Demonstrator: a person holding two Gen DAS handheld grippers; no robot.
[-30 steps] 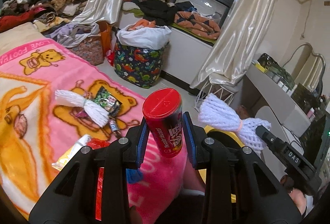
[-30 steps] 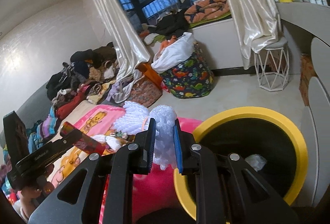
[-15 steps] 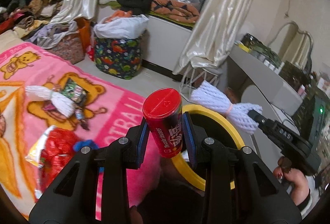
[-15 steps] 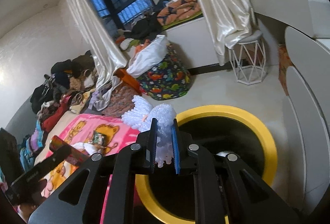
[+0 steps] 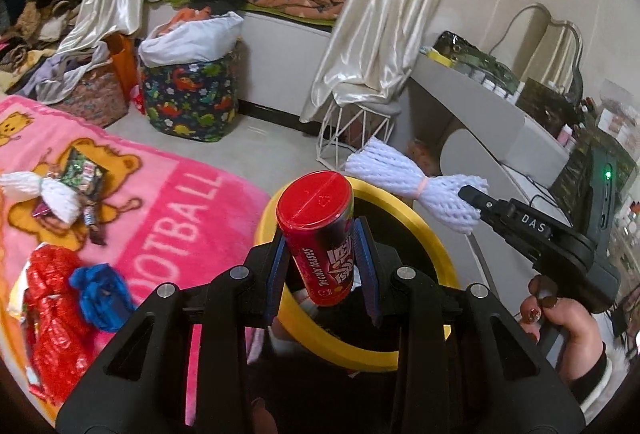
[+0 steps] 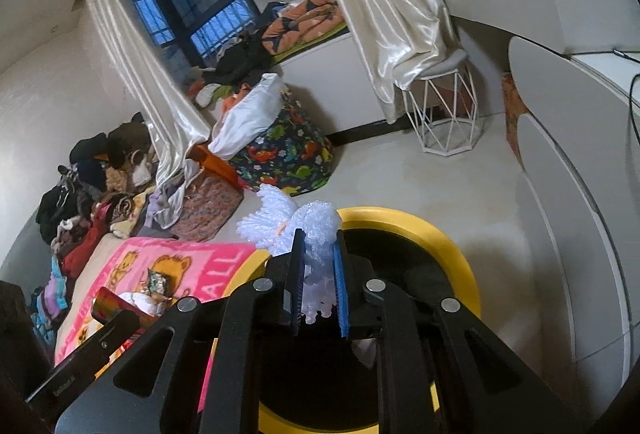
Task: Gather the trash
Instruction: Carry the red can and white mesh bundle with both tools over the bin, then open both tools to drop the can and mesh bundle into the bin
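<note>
On the left, a pink bear-print blanket (image 5: 168,202) covers the bed, and loose trash lies on it: a red crinkled wrapper (image 5: 52,298) with a blue scrap (image 5: 100,294) against it near the front edge. Farther back lies a white foam net (image 5: 40,190) with a green snack packet (image 5: 82,170) lying against it.

Beside the bed's edge stands a yellow-rimmed bin (image 5: 420,230) with a dark interior.

The left hand-held gripper (image 5: 320,258) is narrowed onto a red can (image 5: 320,230), its blue pads pressed on both sides of the body. The can is tilted, red lid toward the far side, and is held above the bin's near rim.

To the right, the right hand-held gripper (image 6: 318,278) is nearly closed, pinching a white foam net sleeve (image 6: 316,230) tied at its middle. In the left wrist view this bundle (image 5: 412,182) hangs at the bin's far rim, and a hand (image 5: 560,318) grips the tool's handle.

Behind stand a dinosaur-print bag (image 5: 188,106), a white wire stool (image 5: 356,130) under the curtain, and a grey counter (image 5: 472,102) along the right wall.
</note>
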